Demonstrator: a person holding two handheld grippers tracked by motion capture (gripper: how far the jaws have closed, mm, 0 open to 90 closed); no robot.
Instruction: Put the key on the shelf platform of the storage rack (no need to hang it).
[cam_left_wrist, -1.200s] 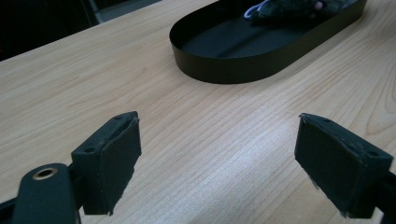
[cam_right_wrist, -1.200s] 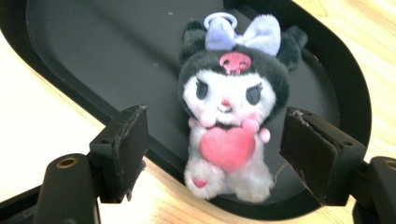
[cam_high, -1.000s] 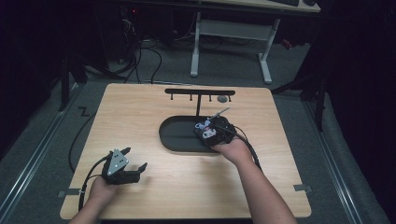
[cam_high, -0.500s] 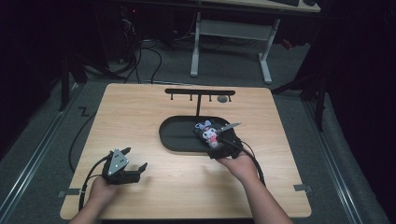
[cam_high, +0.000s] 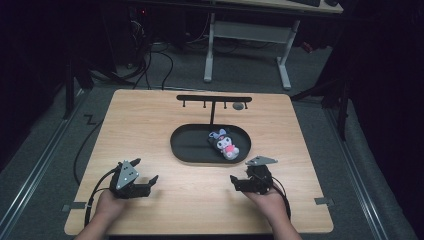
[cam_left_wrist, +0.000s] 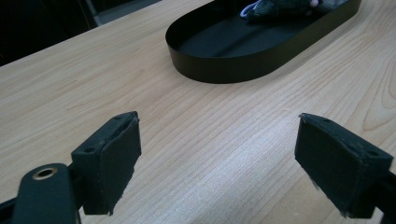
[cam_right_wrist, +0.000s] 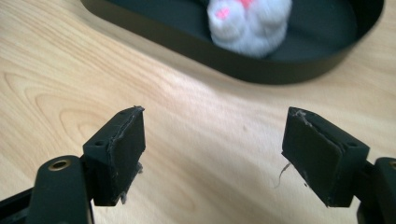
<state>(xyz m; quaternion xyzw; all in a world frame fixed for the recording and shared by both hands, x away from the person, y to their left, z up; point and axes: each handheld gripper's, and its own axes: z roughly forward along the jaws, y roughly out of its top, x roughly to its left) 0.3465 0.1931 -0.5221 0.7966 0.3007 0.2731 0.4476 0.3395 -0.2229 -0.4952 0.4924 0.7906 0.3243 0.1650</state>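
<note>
Plush toy lies inside the black oval tray, toward its right end, apart from both tongs. Placing step judged done; what is left looks like pulling back.

Right tongs rest on the tabletop just in front of the tray; jaws stand wide apart after opening further, nothing between them. Left tongs are well apart from the tray, jaws spread, empty.

Toy cut off at the top edge of the right gripper view. Small round object on the rack behind the tray: possibly a tag, too small to tell.

Plush toy in the right end of the tray, mid-table; hook rack just behind.
</note>
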